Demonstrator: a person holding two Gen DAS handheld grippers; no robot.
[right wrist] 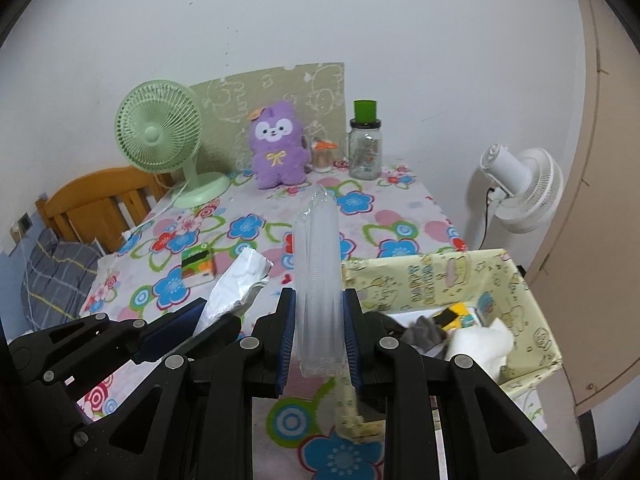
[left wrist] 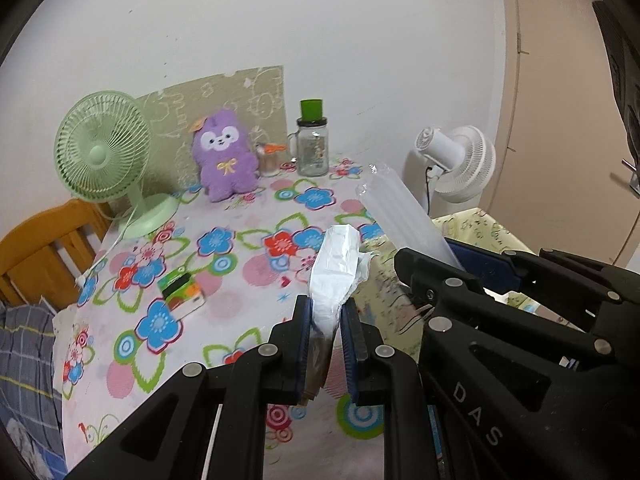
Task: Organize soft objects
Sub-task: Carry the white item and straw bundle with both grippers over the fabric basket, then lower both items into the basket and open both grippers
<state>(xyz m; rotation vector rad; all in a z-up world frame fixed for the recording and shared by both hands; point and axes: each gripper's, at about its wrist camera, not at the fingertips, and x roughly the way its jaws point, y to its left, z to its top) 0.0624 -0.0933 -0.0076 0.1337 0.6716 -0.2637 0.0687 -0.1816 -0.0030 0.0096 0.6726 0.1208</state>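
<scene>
Crumpled foil packet (left wrist: 335, 276), clear sleeve (right wrist: 318, 280), upright

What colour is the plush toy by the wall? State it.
Purple, with a white face and a yellow bow: the plush toy shows best in the right wrist view.

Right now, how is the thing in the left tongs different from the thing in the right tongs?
The silver packet in the left tongs is opaque, crinkled and short; the stack of plastic cups in the right tongs is translucent, smooth, ribbed and taller. The packet leans sideways, while the stack stands nearly straight. Both are clamped near their lower end, above the floral table.
</scene>
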